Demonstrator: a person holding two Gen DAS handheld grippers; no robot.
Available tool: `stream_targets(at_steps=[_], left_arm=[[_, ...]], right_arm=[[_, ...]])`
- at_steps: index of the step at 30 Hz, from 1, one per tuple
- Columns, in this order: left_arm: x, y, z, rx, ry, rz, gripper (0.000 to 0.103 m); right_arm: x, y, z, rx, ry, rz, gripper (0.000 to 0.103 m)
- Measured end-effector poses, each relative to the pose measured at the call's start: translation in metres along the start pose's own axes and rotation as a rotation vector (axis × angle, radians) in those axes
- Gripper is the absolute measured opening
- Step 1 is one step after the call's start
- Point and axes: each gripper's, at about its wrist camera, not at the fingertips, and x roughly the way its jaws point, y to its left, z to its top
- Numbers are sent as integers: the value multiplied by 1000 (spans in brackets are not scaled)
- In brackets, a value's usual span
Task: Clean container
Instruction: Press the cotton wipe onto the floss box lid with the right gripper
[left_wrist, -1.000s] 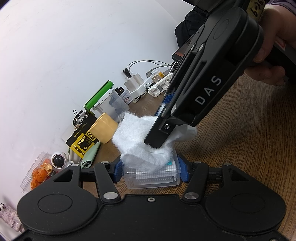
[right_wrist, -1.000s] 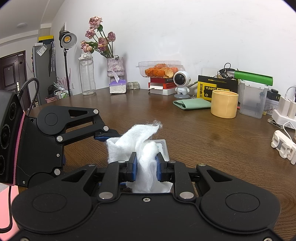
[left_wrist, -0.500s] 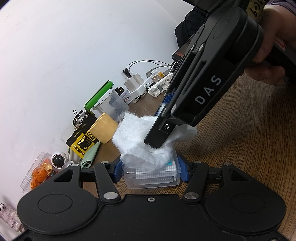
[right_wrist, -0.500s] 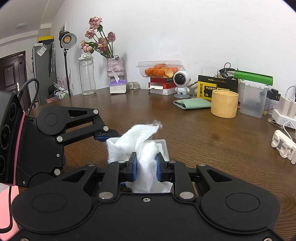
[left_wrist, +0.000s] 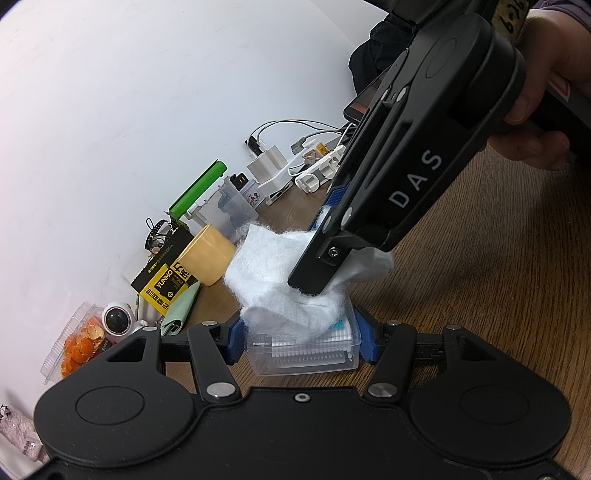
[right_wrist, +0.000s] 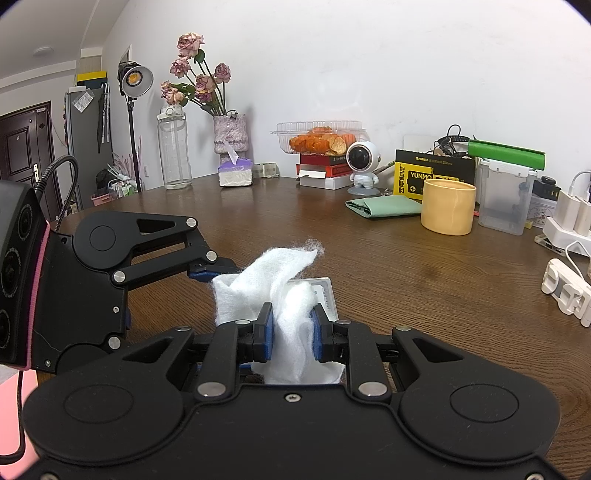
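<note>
Container (left_wrist: 303, 354) in left jaws, under cloth (right_wrist: 291, 317)

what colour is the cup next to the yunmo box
Pale yellow cup, clearest in the right wrist view.

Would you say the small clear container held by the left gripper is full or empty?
Not empty: through the clear wall of the container a packed row of white cotton-swab-like sticks shows. A white wipe covers its top, hiding how full it is.

- cloth (right_wrist: 284, 280): white, fluffy
- container (left_wrist: 303, 350): clear plastic
- gripper pads (right_wrist: 266, 332): blue
- cup (right_wrist: 448, 206): pale yellow
- box (right_wrist: 417, 181): black/yellow
- table (right_wrist: 424, 288): dark brown woodgrain
</note>
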Motion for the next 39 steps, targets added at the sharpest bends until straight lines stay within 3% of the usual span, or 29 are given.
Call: stream_targets(at_steps=[39], left_arm=[[0,0,0,-1,1,0,57]], right_arm=[[-1,-1,1,6,0,3,22]])
